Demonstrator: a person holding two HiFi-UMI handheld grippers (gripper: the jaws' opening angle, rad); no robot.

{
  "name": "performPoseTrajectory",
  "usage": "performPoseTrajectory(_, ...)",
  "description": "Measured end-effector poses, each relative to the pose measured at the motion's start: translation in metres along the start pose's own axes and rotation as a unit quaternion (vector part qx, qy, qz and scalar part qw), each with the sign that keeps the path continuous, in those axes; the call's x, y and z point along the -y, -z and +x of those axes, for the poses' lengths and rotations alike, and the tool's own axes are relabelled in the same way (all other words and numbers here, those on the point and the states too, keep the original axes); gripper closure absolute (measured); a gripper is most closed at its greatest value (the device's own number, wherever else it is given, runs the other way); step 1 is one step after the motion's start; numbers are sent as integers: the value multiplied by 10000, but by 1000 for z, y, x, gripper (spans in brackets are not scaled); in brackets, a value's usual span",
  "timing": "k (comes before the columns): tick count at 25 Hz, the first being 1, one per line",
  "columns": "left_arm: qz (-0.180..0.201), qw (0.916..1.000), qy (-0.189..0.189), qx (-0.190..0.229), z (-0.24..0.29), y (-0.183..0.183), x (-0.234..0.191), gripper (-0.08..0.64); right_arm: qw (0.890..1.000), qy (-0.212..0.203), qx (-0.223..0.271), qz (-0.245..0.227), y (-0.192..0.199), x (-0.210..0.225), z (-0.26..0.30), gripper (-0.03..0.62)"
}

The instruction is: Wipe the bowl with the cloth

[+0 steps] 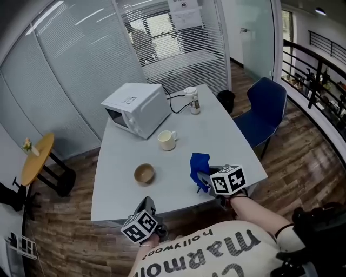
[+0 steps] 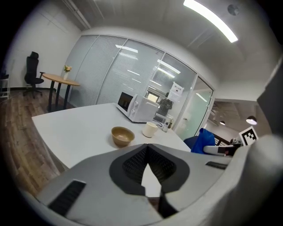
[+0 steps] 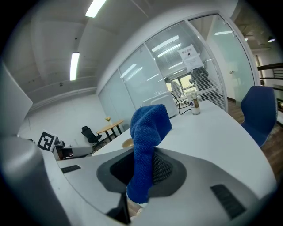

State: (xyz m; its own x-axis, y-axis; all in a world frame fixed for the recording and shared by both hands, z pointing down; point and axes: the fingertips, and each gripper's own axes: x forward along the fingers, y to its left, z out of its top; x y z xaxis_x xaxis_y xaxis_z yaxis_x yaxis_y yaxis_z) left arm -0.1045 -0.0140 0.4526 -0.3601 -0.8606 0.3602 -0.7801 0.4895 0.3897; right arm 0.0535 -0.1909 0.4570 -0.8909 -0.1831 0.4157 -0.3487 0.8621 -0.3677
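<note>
1. The bowl (image 1: 144,173) stands upright on the grey table (image 1: 124,157), in its front left part, near the front edge but not at it. Nothing touches the bowl.
2. The left gripper (image 1: 147,208) is in front of the table's near edge, just off the top. Its jaws are pressed together with nothing between them, and in the left gripper view they point toward the bowl.
3. The right gripper (image 1: 203,180) is over the front right part of the table. Its jaws pinch the blue cloth (image 1: 199,165), which rises above them and folds over at the top.
4. Between bowl and cloth the table top is bare.
5. Behind the bowl is a cream mug (image 1: 167,140). A white microwave (image 1: 136,108) sits at the far left edge and a small bottle (image 1: 192,100) near the far edge.
6. A blue chair (image 1: 265,111) stands close to the right edge.
7. The papers on the glass wall (image 1: 184,13) and the bottle label are too small to read. The shirt (image 1: 216,254) has big dark letters, upside down; I cannot read them surely.
</note>
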Motion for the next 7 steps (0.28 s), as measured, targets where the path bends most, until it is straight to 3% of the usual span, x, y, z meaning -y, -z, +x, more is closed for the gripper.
performPoseTrajectory(7,57,10000,22,-16,-25,26,24,568,10000,-57,5,-45,18,2,-33,531)
